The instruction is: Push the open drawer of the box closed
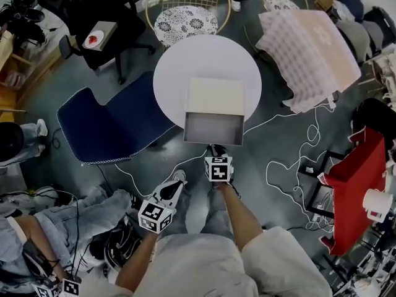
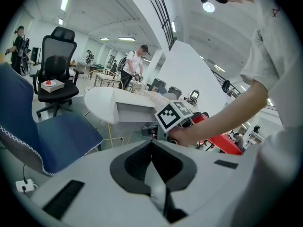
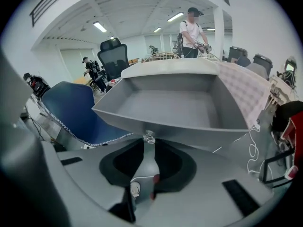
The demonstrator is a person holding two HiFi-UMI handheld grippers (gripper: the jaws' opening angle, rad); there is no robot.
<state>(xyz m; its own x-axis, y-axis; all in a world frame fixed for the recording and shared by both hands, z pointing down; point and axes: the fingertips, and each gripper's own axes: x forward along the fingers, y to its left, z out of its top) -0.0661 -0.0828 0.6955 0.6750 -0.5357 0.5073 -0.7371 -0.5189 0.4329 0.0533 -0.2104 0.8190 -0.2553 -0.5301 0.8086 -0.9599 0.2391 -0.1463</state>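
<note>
A round white worktop (image 1: 179,73) carries a pale, cream-topped box (image 1: 216,94) at its near edge. The box's drawer (image 1: 213,129) stands pulled out towards the person, so most of it hangs past the worktop's near edge. It is a shallow grey tray with smooth walls that slope outward and a bare, matte floor, darker than the box above it. A small clear knob (image 3: 149,137) sits in the middle of its front wall.

The right gripper (image 1: 215,150) is held low in front of the drawer, pointing straight at the front wall. Its jaws are pressed together into a narrow wedge, and their tips meet right at the knob — whether they pinch it or only touch it cannot be told.

The left gripper (image 1: 178,179) hangs further back, well apart from the worktop and to the left of the right one. Its jaws are also closed against each other with nothing between them, and it points towards the hand (image 2: 184,135) on the right gripper.

A blue chair (image 1: 111,125) stands by the worktop's left edge.
</note>
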